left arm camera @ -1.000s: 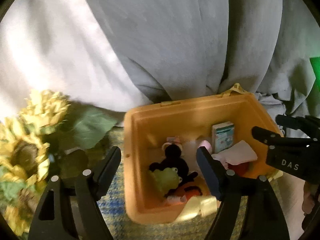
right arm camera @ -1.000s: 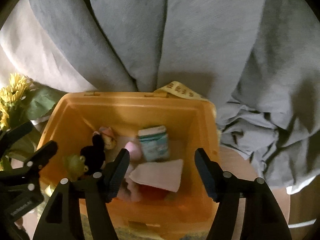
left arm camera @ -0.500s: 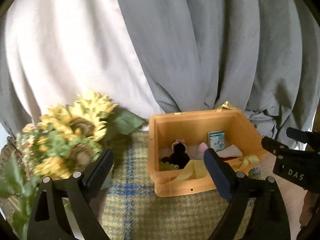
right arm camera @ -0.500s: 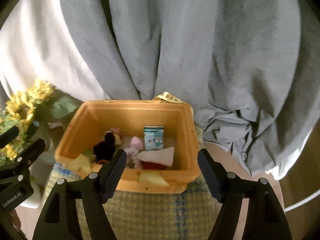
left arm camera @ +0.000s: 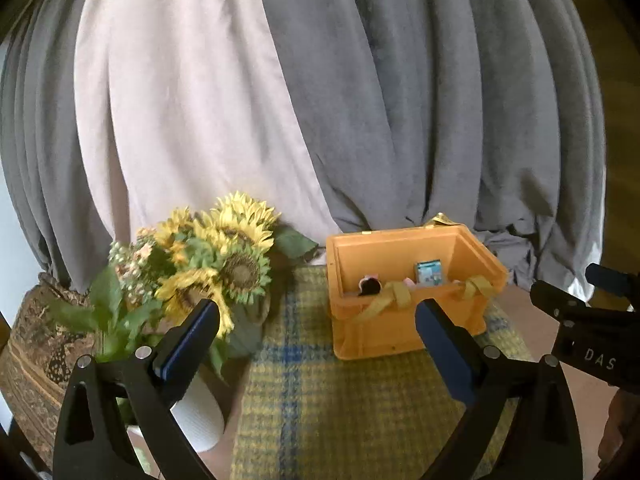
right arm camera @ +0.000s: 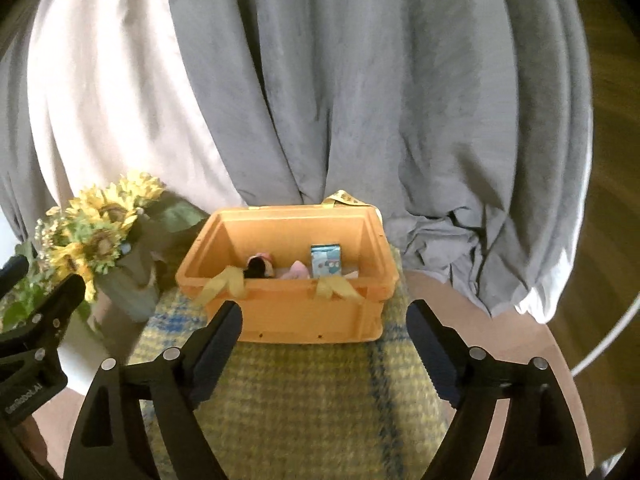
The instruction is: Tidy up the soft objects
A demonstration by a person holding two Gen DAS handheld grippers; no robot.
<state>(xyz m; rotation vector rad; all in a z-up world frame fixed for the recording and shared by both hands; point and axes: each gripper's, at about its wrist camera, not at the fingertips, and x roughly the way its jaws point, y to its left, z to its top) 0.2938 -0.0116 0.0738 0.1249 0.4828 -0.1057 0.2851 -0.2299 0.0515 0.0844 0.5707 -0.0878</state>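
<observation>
Two grippers, both empty, jaws spread wide. Left gripper (left arm camera: 316, 318): hangs above the yellow-and-blue plaid cloth (left arm camera: 320, 400); nothing between its fingers. Right gripper (right arm camera: 324, 318): likewise above the cloth, aimed straight at the crate; nothing held.

One orange crate (right arm camera: 296, 314), standing on the cloth at 12 o'clock from the right gripper and at 1 o'clock from the left. Contents, only partly seen over the rim:
- black plush toy (right arm camera: 258, 268), left side of the crate;
- pink soft item (right arm camera: 298, 270), middle;
- small blue-and-white packet (right arm camera: 326, 260), upright, right of middle;
- yellow ribbon (right arm camera: 224, 280), draped over the front rim in two places.

One bunch of sunflowers (left arm camera: 224, 256), at 10 o'clock from the left gripper, just beside the crate. Grey and white curtains (right arm camera: 360, 100) behind everything.
</observation>
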